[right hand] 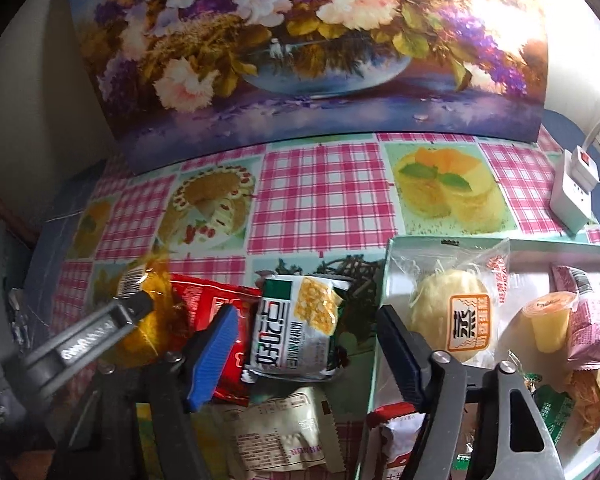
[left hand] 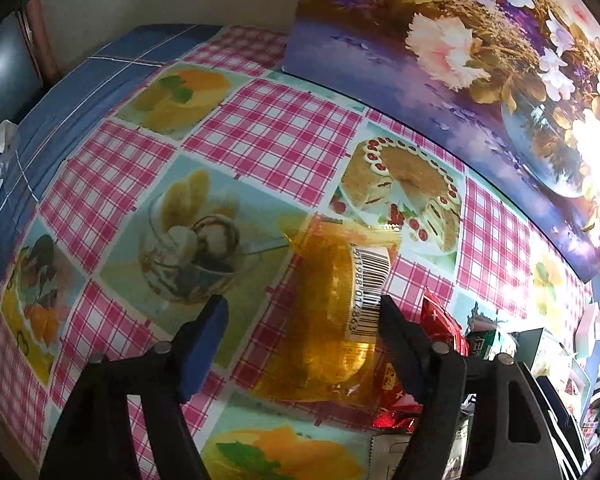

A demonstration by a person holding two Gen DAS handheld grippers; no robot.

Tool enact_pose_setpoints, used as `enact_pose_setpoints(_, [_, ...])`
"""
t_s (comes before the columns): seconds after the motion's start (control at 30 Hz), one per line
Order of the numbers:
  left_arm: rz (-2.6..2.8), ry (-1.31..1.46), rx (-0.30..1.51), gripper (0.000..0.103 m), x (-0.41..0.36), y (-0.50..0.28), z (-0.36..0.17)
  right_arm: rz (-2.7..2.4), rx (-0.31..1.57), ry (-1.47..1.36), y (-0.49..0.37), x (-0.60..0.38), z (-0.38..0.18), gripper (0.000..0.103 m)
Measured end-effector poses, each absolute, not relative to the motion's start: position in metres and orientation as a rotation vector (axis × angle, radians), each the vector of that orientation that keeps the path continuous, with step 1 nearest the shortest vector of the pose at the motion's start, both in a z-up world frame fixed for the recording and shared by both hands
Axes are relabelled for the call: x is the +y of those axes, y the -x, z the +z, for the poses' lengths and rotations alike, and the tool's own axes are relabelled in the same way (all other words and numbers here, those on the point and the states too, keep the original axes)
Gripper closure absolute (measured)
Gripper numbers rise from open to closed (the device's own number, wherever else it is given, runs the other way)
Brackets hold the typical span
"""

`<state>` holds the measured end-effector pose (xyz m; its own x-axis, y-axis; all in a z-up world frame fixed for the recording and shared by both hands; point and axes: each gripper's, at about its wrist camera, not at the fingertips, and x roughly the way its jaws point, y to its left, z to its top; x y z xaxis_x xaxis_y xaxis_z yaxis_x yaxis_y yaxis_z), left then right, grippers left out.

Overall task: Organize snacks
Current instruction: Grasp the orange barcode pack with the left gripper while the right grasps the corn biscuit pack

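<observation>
Between left gripper [left hand: 304,316] fingers: orange cellophane snack pack [left hand: 332,312] with barcode label, flat on counter [left hand: 260,120]; fingers wide, right finger [left hand: 396,340] at pack's barcode edge, left finger [left hand: 204,344] well apart from pack, no pinch. Just right of orange pack: red foil packet [left hand: 440,320], partly under pack's near corner. Far side: checked pink tablecloth with dessert prints, flower painting [left hand: 460,40] leaning at counter's far edge.

Between right gripper [right hand: 306,336] fingers: green-white cracker packet [right hand: 296,332], resting on other packs; fingers wide, blue pad [right hand: 216,356] left of it, black finger [right hand: 400,352] right, neither pressing. Left of cracker packet: red foil packet [right hand: 216,304], then orange cellophane snack pack [right hand: 148,308] with left gripper's finger over it. Near side, below cracker packet: beige wrapper [right hand: 276,432], text side up. Right: pale green tray [right hand: 392,248] on counter, holding round white bun [right hand: 452,312] in clear wrap, jelly cup [right hand: 548,320], pink wrapped snack [right hand: 588,320], more packets at near edge, one red-white packet [right hand: 396,436] at tray's near left corner. Far right: white power strip [right hand: 572,192] on counter. Flower painting [right hand: 300,40] upright along far edge.
</observation>
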<state>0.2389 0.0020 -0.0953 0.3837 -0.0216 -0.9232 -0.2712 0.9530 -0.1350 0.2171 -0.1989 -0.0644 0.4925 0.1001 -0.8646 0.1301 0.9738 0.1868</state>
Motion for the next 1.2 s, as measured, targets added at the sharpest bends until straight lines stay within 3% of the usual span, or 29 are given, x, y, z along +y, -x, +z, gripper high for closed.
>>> enact_pose_setpoints(0.13, [0.157, 0.282, 1.179, 0.039, 0.0, -0.239, -0.095, -0.013, 1.081, -0.235, -0.219, -0.195, -0.071, 0.036])
enact_pose_setpoints(0.5, [0.193, 0.285, 1.202, 0.04, 0.009, -0.238, -0.097, 0.0, 1.129, -0.208, -0.222, -0.182, -0.089, 0.044])
enact_pose_setpoints(0.87, [0.186, 0.274, 1.203, 0.053, 0.003, -0.24, -0.098, -0.024, 1.14, -0.137, -0.225, -0.172, -0.097, 0.045])
enact_pose_setpoints(1.2, [0.177, 0.264, 1.203, 0.057, 0.004, -0.241, -0.099, -0.03, 1.118, -0.104, -0.226, -0.171, -0.098, 0.047])
